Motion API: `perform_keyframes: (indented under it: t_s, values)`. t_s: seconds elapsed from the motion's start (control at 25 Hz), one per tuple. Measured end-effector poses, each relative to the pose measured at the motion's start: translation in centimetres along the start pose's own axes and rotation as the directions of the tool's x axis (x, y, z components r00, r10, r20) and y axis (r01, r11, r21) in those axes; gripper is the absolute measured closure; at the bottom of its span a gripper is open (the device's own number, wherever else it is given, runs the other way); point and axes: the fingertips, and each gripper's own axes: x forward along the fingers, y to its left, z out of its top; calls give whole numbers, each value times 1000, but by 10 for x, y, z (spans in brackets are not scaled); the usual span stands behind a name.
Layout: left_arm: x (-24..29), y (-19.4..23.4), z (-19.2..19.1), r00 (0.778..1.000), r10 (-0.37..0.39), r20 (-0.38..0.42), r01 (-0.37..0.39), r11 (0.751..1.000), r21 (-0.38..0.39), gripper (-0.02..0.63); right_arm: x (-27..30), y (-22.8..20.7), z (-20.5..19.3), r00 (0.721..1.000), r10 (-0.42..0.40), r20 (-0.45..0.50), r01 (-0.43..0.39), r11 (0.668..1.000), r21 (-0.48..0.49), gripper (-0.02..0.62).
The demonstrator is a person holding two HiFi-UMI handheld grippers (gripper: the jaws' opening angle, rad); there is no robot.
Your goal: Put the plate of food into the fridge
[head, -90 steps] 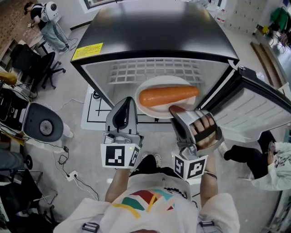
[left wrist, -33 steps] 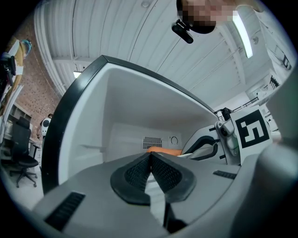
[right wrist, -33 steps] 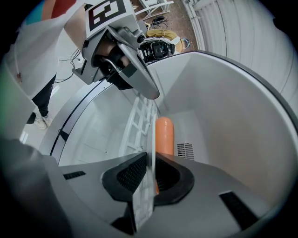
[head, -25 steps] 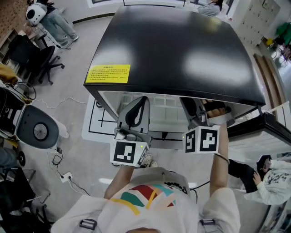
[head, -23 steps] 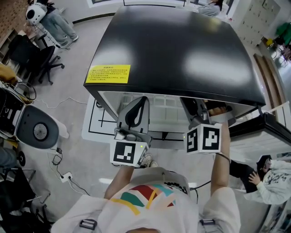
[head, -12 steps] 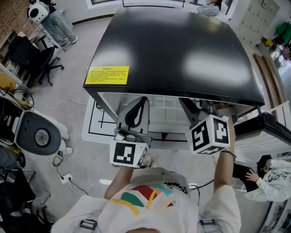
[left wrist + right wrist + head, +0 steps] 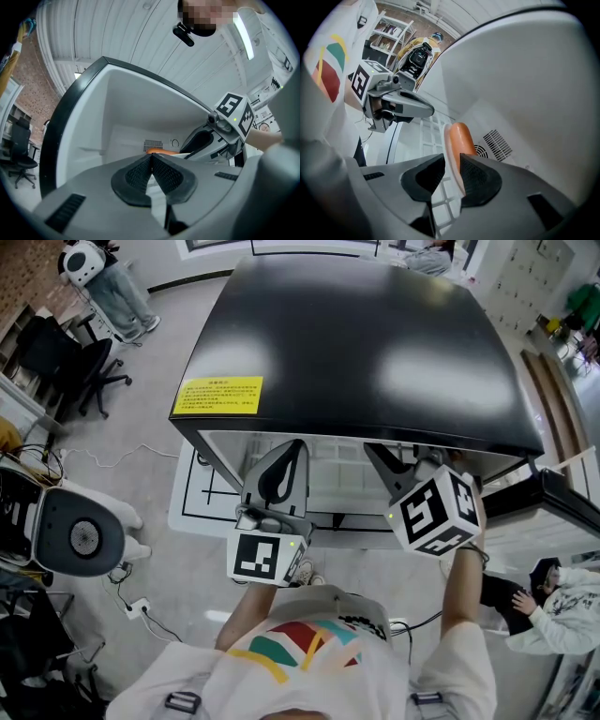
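The white plate [image 7: 447, 143] with an orange sausage [image 7: 458, 138] lies on the wire shelf [image 7: 425, 136] inside the open fridge [image 7: 375, 343]. My right gripper [image 7: 452, 161] reaches into the fridge. Its jaws are opening, with the plate's near rim between them and a gap on the left pad's side. In the head view only its marker cube [image 7: 434, 512] shows below the black top; the plate is hidden there. My left gripper [image 7: 298, 444] is shut and empty at the fridge's front edge, left of the right gripper [image 7: 206, 140]. A sliver of the sausage [image 7: 159, 151] shows past its tips.
The fridge door [image 7: 553, 512] stands open at the right. A vent [image 7: 494, 143] sits in the white back wall behind the plate. Office chairs [image 7: 66, 362] and a round machine [image 7: 80, 535] stand on the floor to the left. A person [image 7: 553, 601] sits at the lower right.
Earlier the plate was held in front of the fridge; now it is inside, hidden under the top. Over the last second the right gripper's cube has turned and drifted right and slightly down. The left gripper stayed still.
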Motion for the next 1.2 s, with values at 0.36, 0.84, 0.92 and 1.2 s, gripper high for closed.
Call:
perform_keyframes:
  t_s: [0.36,0.84,0.92,1.2]
  values:
    - [-2,0,1,1000,9,-2,-9,1000,8,598,-1,6,-9,998,63,7,-63,992,107,522]
    - [-3,-4,3,1000,14,1,-14,999,31,598,1,22,-10,983,182,34,-184,951,246,503]
    - [-4,-4,3,1000,14,-1,-14,999,31,598,1,22,-10,982,183,40,-187,946,264,503]
    - [-6,-5,6,1000,12,4,-12,1000,15,598,1,18,-12,987,156,49,-163,919,360,492]
